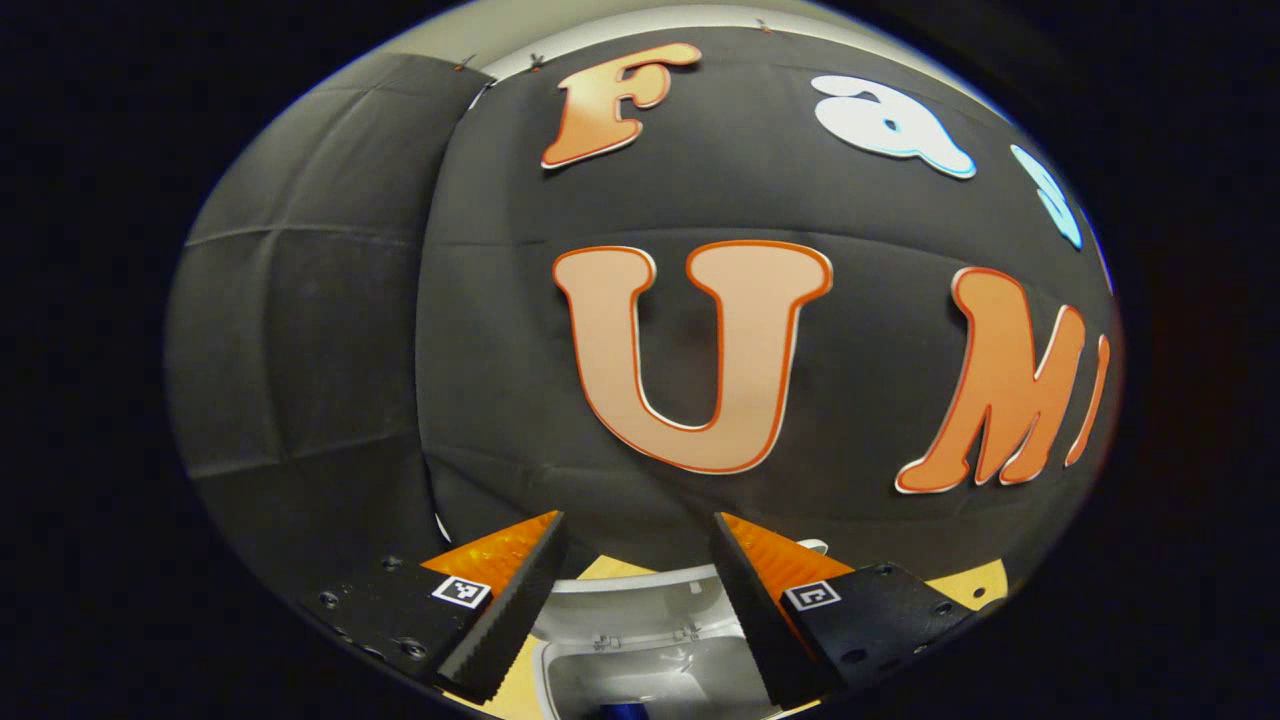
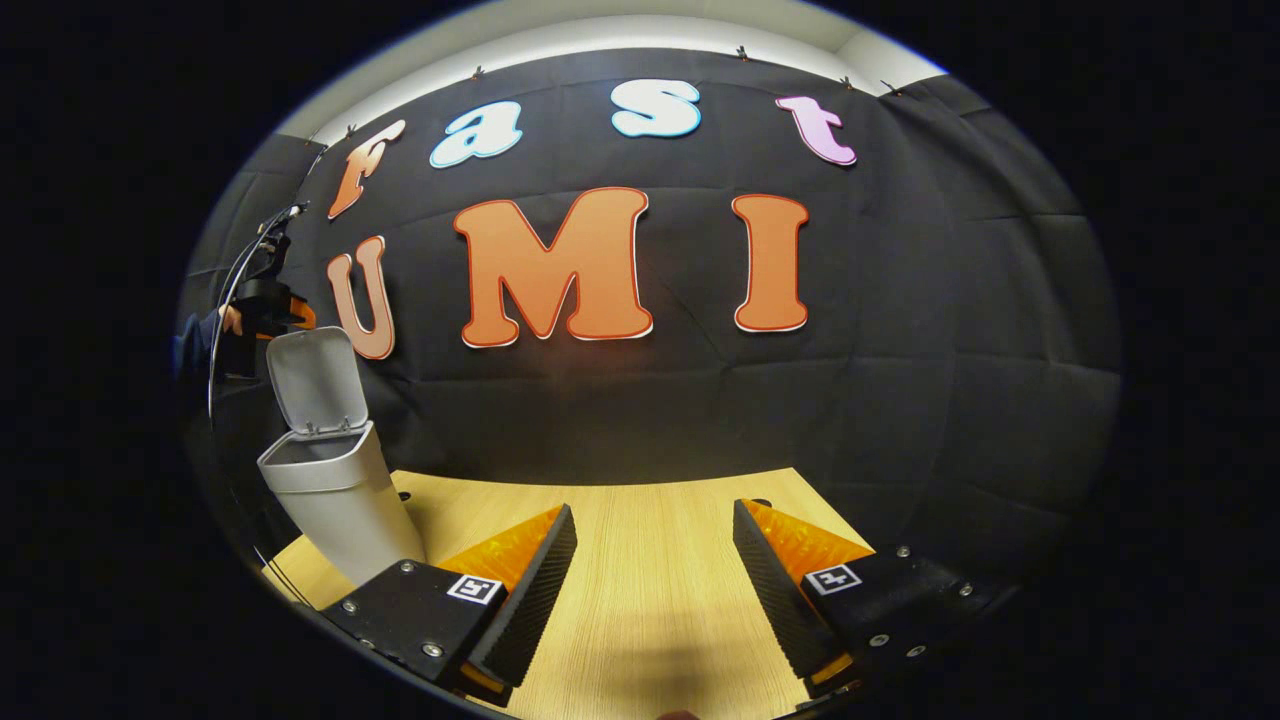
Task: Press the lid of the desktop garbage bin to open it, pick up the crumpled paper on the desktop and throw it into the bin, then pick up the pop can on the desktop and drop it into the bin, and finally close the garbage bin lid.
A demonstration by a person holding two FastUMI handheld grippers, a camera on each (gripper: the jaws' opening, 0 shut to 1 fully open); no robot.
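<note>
Close below the left gripper (image 1: 635,590), whose two fingers stand wide apart with nothing between them, sits the garbage bin (image 1: 640,660), seen from above with its mouth open. Its lid (image 1: 640,590) is swung up and back, the hinge visible along the rear rim. Something small and blue (image 1: 622,711) shows at the very bottom edge, inside the bin's opening; I cannot tell what it is. Strips of the wooden desktop (image 1: 975,582) show beside the bin, and behind it hangs the black cloth wall (image 1: 330,320).

Over on the other side, the right gripper (image 2: 655,580) hovers above bare wooden desktop (image 2: 650,540), its fingers also spread wide and gripping nothing. Farther off to its left, the grey bin (image 2: 340,490) stands upright near the desktop's edge, its lid (image 2: 310,380) tipped up and open. Just above and behind that lid is the other gripper (image 2: 270,305), held by a person's hand (image 2: 230,320) with a dark sleeve. Beyond everything, the black cloth wall (image 2: 950,350) closes off the booth.
</note>
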